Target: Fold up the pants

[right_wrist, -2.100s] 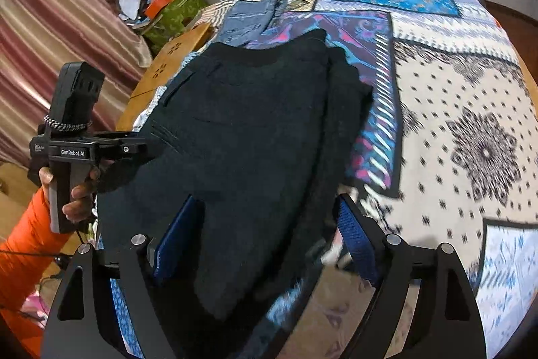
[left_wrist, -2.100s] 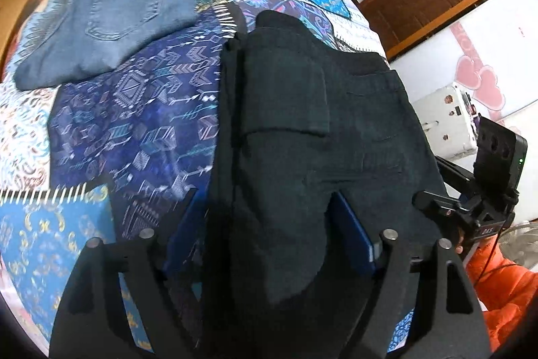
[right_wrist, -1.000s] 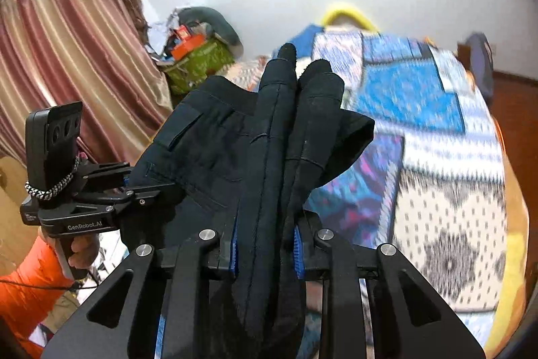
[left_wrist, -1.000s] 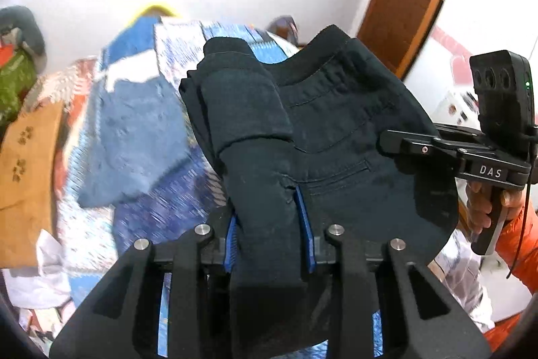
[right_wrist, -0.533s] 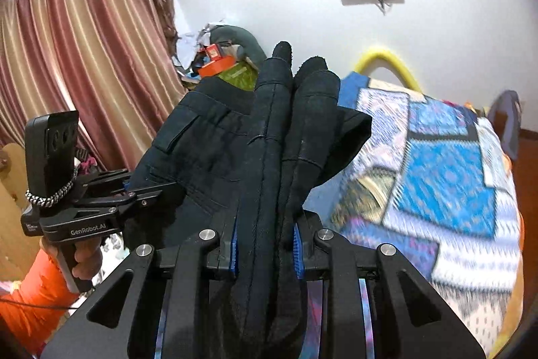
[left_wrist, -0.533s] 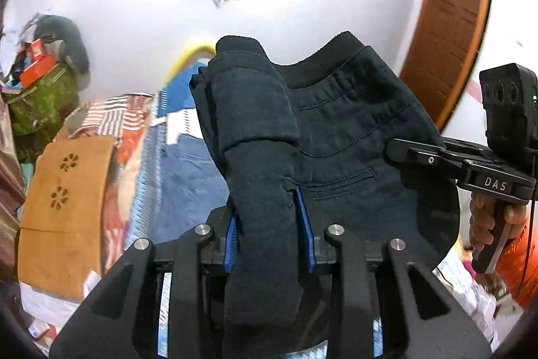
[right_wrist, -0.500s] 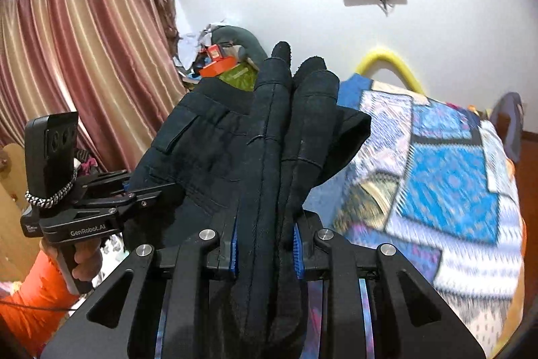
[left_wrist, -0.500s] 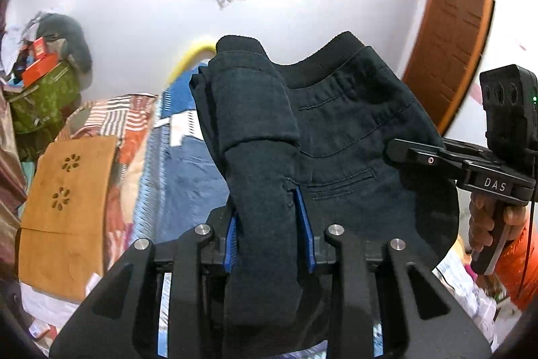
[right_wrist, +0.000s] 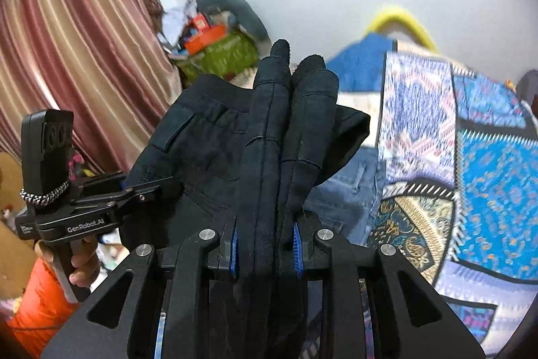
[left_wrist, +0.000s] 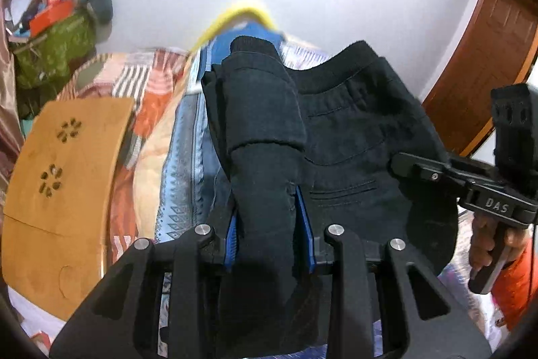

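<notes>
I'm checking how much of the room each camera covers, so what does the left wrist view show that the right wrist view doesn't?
Only the left wrist view shows the wooden board with flower cutouts and the brown door. Only the right wrist view shows the striped curtain and the wide blue patchwork of the bedspread. Both show the black pants held up, clamped by the left gripper and the right gripper, with blue jeans lying below.

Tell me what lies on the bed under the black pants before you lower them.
A pair of blue jeans lies on the patterned quilt directly beneath the folded black pants, which both the left tool and the right tool hold raised.
</notes>
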A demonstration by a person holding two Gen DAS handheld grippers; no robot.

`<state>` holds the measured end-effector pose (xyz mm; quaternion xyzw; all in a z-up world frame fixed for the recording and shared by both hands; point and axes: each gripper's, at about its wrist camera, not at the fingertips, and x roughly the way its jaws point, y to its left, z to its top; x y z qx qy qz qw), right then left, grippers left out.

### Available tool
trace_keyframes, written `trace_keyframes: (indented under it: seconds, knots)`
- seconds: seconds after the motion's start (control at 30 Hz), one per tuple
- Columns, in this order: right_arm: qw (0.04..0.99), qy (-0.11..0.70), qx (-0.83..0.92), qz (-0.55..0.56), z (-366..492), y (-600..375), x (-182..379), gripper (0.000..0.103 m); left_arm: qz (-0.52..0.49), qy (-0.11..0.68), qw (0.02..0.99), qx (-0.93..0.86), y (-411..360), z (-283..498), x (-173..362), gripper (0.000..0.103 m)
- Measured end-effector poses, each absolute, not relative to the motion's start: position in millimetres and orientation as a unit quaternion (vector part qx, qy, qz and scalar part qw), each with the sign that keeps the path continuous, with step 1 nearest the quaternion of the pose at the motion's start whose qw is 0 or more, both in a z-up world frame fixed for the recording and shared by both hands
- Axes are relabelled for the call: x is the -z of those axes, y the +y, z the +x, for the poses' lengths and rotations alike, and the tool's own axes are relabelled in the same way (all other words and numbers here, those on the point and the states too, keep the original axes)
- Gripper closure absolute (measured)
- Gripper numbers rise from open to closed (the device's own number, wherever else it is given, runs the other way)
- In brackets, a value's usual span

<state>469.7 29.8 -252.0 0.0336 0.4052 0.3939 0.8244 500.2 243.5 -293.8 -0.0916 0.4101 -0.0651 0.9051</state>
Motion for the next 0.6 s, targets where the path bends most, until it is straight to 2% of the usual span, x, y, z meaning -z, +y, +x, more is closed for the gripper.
trace_keyframes:
  seconds: [0.27, 0.3, 0.4, 0.47, 0.6]
  knots:
    - [0.802, 0.488, -0.344, -0.006, 504.2, 38.0, 336.6, 0.081, -0.095, 0.493, 0.861, 0.083, 242.4, 551.4, 401.5, 0.071]
    - [0.8, 0.497, -0.336, -0.011, 506.0, 37.9, 342.8, 0.08, -0.09, 0.498, 0.859, 0.08, 240.5, 552.8, 408.7, 0.068]
    - [0.798, 0.502, -0.334, -0.009, 505.8, 31.9, 347.4, 0.076, -0.092, 0.487, 0.864, 0.081, 242.4, 547.1, 410.7, 0.064]
    - [0.8, 0.501, -0.33, -0.018, 500.9, 28.4, 343.2, 0.068, -0.097, 0.488, 0.864, 0.075, 246.6, 543.8, 407.4, 0.059]
    - [0.818, 0.484, -0.307, -0.052, 482.5, 18.3, 324.6, 0.067, -0.083, 0.499, 0.862, 0.032, 253.1, 531.6, 395.5, 0.048]
